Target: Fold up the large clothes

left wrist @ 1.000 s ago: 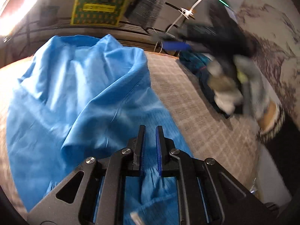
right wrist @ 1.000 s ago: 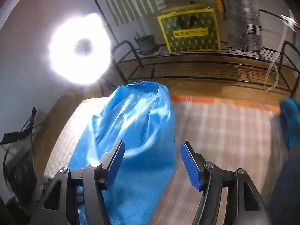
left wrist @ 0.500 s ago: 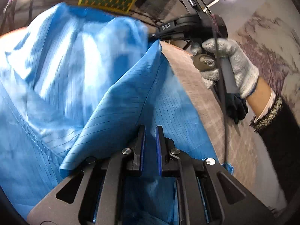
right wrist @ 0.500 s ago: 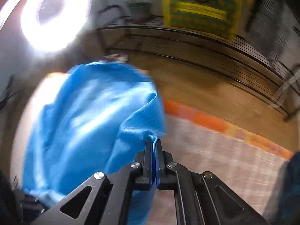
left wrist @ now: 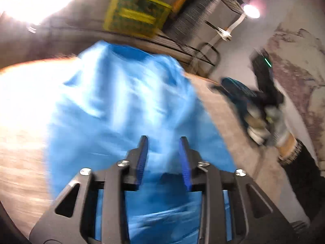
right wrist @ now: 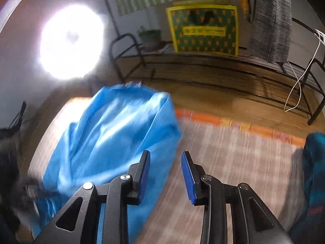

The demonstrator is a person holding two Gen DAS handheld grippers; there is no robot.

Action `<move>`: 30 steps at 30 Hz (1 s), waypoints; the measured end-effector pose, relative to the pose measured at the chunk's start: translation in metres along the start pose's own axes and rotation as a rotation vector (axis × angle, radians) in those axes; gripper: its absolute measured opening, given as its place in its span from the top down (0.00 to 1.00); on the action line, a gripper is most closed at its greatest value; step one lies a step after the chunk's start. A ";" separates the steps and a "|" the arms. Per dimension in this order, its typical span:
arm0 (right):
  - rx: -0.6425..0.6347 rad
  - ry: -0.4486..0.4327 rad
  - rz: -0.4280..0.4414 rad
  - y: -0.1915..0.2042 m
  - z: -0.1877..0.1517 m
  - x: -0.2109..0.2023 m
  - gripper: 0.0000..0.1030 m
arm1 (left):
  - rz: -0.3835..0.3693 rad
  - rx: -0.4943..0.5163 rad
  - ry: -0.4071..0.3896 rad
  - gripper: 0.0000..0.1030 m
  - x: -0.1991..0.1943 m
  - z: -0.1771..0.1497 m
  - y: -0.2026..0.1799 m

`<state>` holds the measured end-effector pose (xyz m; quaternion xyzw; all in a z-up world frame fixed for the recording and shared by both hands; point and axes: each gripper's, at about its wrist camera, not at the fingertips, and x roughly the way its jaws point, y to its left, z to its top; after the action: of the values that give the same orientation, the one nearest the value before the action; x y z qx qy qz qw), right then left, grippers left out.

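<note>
While both grippers' jaws are opening with nothing pinched, the left gripper [left wrist: 163, 142] hangs over the blue garment [left wrist: 126, 109] heaped on the mat [right wrist: 233, 152]; the right gripper [right wrist: 165, 158] hangs at its edge, bare mat alongside.

Your room behind the work surface

You face a plain pale wall [right wrist: 24, 65] with a glaring round lamp [right wrist: 71, 41] on a stand; a low black metal rack [right wrist: 203, 61] holds a potted plant [right wrist: 151, 37], a yellow-and-green patterned bag [right wrist: 203, 28] and a hanging grey striped cloth [right wrist: 270, 20], above a wooden floor [right wrist: 223, 99] and a checked mat [right wrist: 233, 152] with an orange border.
</note>
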<state>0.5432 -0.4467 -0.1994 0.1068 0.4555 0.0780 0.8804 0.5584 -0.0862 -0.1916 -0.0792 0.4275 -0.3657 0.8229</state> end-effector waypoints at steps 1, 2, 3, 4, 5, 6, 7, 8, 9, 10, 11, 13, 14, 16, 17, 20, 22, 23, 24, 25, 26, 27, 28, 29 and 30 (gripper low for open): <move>0.013 0.008 0.044 0.001 -0.012 -0.003 0.71 | 0.021 -0.012 -0.001 0.70 -0.006 0.001 0.011; 0.017 0.010 0.076 0.004 -0.019 -0.002 0.72 | 0.044 -0.026 -0.005 0.70 -0.012 0.003 0.025; 0.009 0.011 0.101 0.009 -0.026 -0.001 0.72 | 0.068 -0.023 -0.003 0.70 -0.016 0.003 0.037; 0.002 0.012 0.114 0.012 -0.031 0.001 0.72 | 0.096 -0.010 0.007 0.70 -0.015 0.003 0.046; -0.005 0.014 0.131 0.016 -0.034 0.004 0.72 | 0.122 -0.002 0.017 0.70 -0.012 0.003 0.055; -0.013 0.017 0.140 0.021 -0.035 0.009 0.72 | 0.146 -0.006 0.028 0.70 -0.007 0.001 0.065; -0.017 0.017 0.135 0.022 -0.036 0.013 0.72 | 0.155 -0.013 0.040 0.70 0.000 0.001 0.073; -0.018 0.020 0.129 0.024 -0.035 0.020 0.72 | 0.170 -0.023 0.058 0.70 0.011 0.001 0.083; -0.008 0.028 0.123 0.023 -0.034 0.029 0.72 | 0.187 -0.023 0.064 0.70 0.019 0.003 0.087; 0.004 0.037 0.116 0.021 -0.033 0.036 0.72 | 0.204 -0.021 0.069 0.70 0.027 0.005 0.090; 0.014 0.051 0.102 0.019 -0.033 0.044 0.72 | 0.210 -0.022 0.072 0.70 0.034 0.005 0.095; 0.018 0.069 0.065 0.016 -0.034 0.056 0.77 | 0.221 0.004 0.052 0.70 0.040 0.009 0.097; 0.015 0.057 0.061 0.017 -0.033 0.056 0.78 | 0.223 0.014 0.056 0.70 0.040 0.011 0.098; 0.008 0.064 0.052 0.019 -0.029 0.057 0.78 | 0.227 0.017 0.072 0.70 0.039 0.020 0.101; -0.001 0.058 0.047 0.020 -0.028 0.054 0.76 | 0.225 0.016 0.062 0.70 0.038 0.028 0.098; 0.004 -0.019 0.034 0.012 -0.021 0.039 0.60 | 0.202 -0.017 -0.030 0.39 0.027 0.053 0.106; 0.048 -0.081 0.031 -0.004 -0.008 0.034 0.41 | 0.162 -0.047 -0.070 0.35 0.025 0.069 0.113; 0.055 -0.101 0.023 -0.010 -0.001 0.034 0.37 | 0.134 -0.064 -0.069 0.34 0.031 0.083 0.118; 0.055 -0.104 0.018 -0.014 0.002 0.035 0.37 | 0.122 -0.068 -0.061 0.34 0.036 0.091 0.120; 0.058 -0.102 0.013 -0.019 0.009 0.039 0.37 | 0.119 -0.070 -0.056 0.34 0.041 0.099 0.123; 0.060 -0.101 0.014 -0.022 0.016 0.043 0.36 | 0.125 -0.077 -0.061 0.34 0.047 0.108 0.126; 0.065 -0.101 0.026 -0.025 0.022 0.047 0.34 | 0.119 -0.077 -0.064 0.34 0.051 0.113 0.128; 0.070 -0.099 0.051 -0.028 0.027 0.051 0.29 | 0.104 -0.083 -0.068 0.34 0.054 0.118 0.129; 0.074 -0.096 0.066 -0.029 0.034 0.058 0.27 | 0.060 -0.106 -0.066 0.34 0.060 0.123 0.134; 0.076 -0.093 0.074 -0.030 0.037 0.062 0.27 | 0.035 -0.123 -0.059 0.34 0.063 0.124 0.137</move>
<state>0.6101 -0.4652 -0.2345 0.1605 0.4127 0.0880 0.8923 0.7490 -0.0518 -0.2161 -0.1327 0.4260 -0.3219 0.8350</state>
